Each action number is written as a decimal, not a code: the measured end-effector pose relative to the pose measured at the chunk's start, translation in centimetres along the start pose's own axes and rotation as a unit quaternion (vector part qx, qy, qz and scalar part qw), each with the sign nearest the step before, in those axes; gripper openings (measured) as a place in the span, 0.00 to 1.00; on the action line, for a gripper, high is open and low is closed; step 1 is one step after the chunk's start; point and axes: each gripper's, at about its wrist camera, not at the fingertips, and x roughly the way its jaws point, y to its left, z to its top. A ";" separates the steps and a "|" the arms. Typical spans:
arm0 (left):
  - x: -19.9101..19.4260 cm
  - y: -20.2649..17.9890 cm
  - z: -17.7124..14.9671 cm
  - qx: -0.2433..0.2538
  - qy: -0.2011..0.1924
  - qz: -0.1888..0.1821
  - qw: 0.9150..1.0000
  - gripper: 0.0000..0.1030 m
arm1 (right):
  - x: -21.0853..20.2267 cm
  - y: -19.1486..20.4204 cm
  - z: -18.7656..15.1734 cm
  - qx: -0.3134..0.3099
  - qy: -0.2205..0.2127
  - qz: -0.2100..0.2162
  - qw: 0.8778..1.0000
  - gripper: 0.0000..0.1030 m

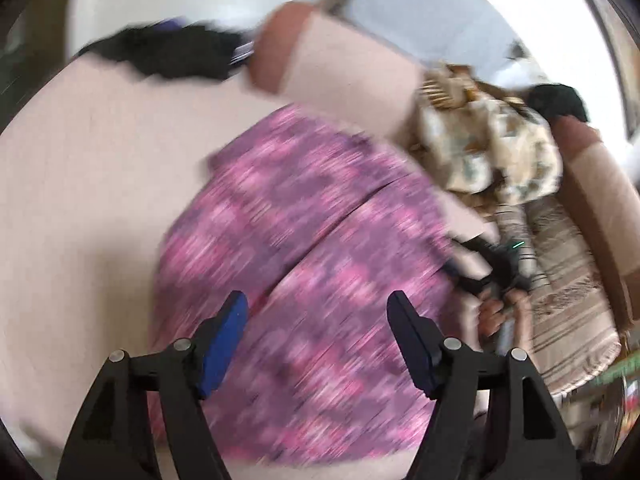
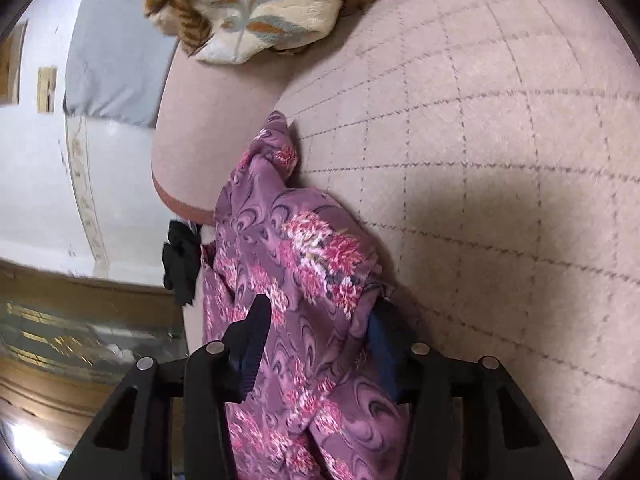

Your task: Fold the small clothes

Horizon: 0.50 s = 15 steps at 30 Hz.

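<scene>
My right tongs point(image 2: 316, 344) pinch a bunched edge of the purple, pink-flowered thin cloth garment point(image 2: 304, 264), lifting it off the beige quilted sofa seat point(image 2: 500, 160) to fold over. My left tongs point(image 1: 318, 328) hover gaping above its spread part, seemingly ready to pin; blur obscures details.

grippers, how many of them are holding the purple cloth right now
1. The right gripper has the purple cloth bunched between its fingers; the left gripper hangs open above it, holding nothing.

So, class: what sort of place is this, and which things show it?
Probably a home living room: a pinkish-beige upholstered sofa, a cream leaf-patterned blanket heaped on it, and a purple floral garment spread for folding.
</scene>
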 end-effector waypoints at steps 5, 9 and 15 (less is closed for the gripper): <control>10.5 -5.8 9.2 0.076 0.037 -0.036 0.996 0.74 | -0.1 -0.9 0.9 0.049 -0.011 0.039 0.998 0.50; 21.2 -10.0 14.4 0.108 0.101 -0.029 0.989 0.74 | -0.7 -1.3 1.9 0.066 -0.015 0.070 0.995 0.50; 35.5 -16.3 17.9 0.136 0.174 0.021 0.975 0.74 | -0.9 -2.5 2.8 0.096 -0.017 0.095 0.991 0.42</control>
